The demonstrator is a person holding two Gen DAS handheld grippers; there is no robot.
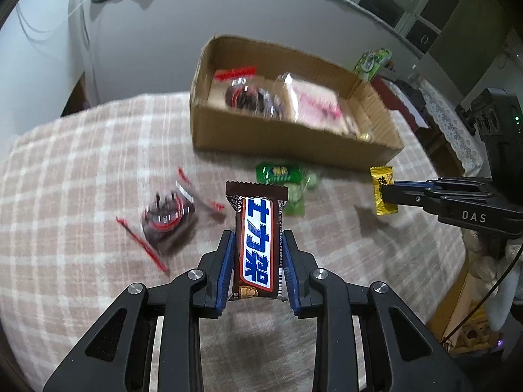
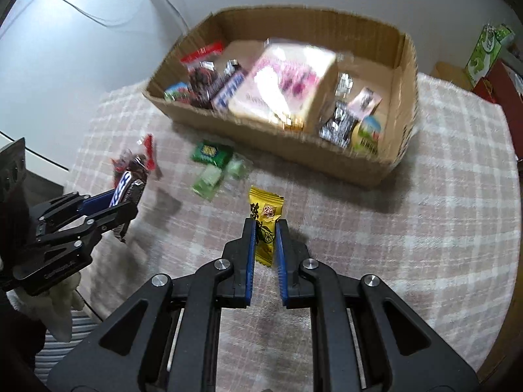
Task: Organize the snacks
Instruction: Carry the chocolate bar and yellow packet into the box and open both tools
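Note:
My left gripper (image 1: pixel 258 238) is shut on a brown chocolate bar (image 1: pixel 258 238) with a blue and white label, held upright above the checked cloth. From the right wrist view the same left gripper (image 2: pixel 126 201) shows at the left with the chocolate bar (image 2: pixel 126 184). My right gripper (image 2: pixel 265 228) is shut on a small yellow candy packet (image 2: pixel 265 220), lifted off the cloth. In the left wrist view the right gripper (image 1: pixel 387 194) grips the yellow packet (image 1: pixel 382 189) at the right edge. A cardboard box (image 2: pixel 407 75) holding several snacks lies beyond both grippers.
On the cloth lie a green packet (image 1: pixel 278 172) with small pale green candies, and a dark snack in a clear red-edged wrapper (image 1: pixel 168 217). A green carton (image 2: pixel 483 54) stands past the table's far right. The round table's edge (image 2: pixel 513 196) curves close on the right.

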